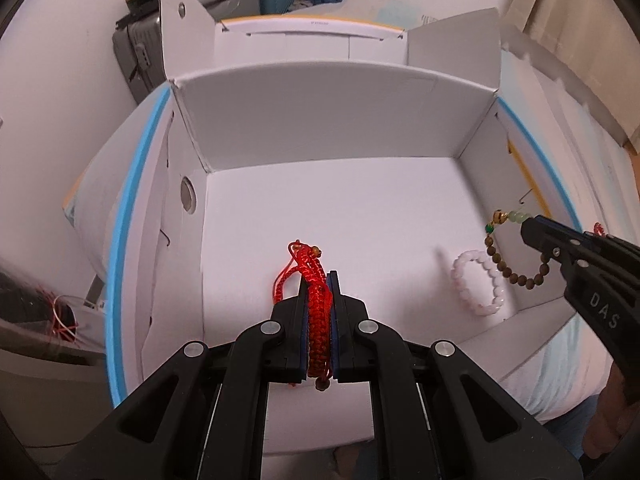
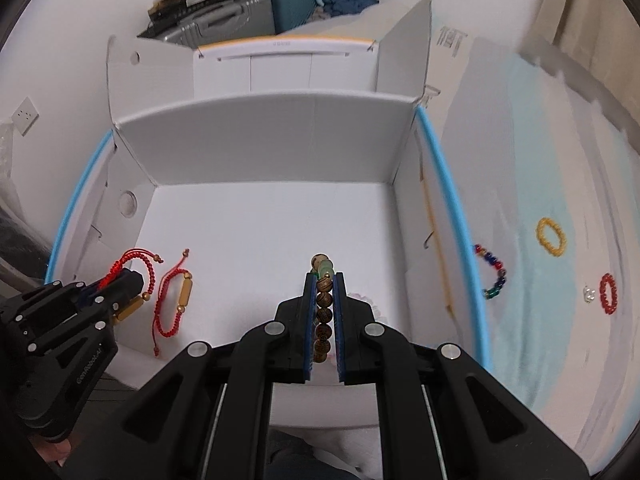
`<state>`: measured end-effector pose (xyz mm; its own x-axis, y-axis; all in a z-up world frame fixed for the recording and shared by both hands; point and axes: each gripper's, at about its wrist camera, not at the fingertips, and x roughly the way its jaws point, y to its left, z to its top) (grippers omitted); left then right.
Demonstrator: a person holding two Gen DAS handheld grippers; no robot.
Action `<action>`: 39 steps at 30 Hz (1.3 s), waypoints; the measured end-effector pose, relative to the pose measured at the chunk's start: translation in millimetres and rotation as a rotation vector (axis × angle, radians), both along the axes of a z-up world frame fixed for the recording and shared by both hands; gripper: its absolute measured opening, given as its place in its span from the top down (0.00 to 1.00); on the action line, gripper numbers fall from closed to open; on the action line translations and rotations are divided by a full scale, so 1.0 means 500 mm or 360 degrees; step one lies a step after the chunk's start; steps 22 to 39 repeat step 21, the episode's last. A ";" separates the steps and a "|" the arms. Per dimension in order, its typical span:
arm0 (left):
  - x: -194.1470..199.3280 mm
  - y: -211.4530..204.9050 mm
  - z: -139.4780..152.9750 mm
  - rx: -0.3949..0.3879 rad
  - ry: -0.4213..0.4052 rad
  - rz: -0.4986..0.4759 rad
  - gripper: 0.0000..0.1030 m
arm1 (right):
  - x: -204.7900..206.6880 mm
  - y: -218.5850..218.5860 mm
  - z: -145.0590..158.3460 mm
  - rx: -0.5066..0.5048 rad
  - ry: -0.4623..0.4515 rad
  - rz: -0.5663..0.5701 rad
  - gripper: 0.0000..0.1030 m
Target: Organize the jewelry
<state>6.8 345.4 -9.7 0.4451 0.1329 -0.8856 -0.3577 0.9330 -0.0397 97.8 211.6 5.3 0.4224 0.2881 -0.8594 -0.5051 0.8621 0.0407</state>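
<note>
My left gripper (image 1: 320, 280) is shut on a red braided cord bracelet (image 1: 316, 280) and holds it over the floor of an open white box (image 1: 320, 208). My right gripper (image 2: 325, 278) is shut on a brown wooden bead bracelet (image 2: 323, 312) with green beads, held over the box's right side. In the left wrist view that bracelet (image 1: 516, 272) hangs from the right gripper (image 1: 528, 228) above a pink bead bracelet (image 1: 480, 280) lying in the box. In the right wrist view the left gripper (image 2: 128, 280) is over red cord bracelets with gold tubes (image 2: 176, 300).
Outside the box on the right, on pale cloth (image 2: 540, 320), lie a multicoloured bead bracelet (image 2: 494, 272), a yellow one (image 2: 551, 237), a red one (image 2: 608, 293) and a small clear piece (image 2: 589, 294). Suitcases (image 2: 240, 16) stand behind the box's raised flaps.
</note>
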 end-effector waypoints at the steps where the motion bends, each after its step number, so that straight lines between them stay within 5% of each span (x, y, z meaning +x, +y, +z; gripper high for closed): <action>1: 0.002 0.001 -0.004 -0.0003 0.0008 0.0001 0.93 | 0.003 0.004 -0.009 -0.0007 0.0016 0.0002 0.93; 19: 0.031 0.018 -0.052 -0.0041 0.0123 0.0052 0.91 | 0.034 0.029 -0.079 -0.0054 0.0171 -0.0013 0.91; 21: 0.028 0.018 -0.045 -0.0030 0.0116 0.0063 0.77 | 0.033 0.028 -0.076 -0.0043 0.0171 -0.0014 0.88; 39: 0.028 0.018 -0.045 -0.0030 0.0116 0.0063 0.77 | 0.033 0.028 -0.076 -0.0043 0.0171 -0.0014 0.88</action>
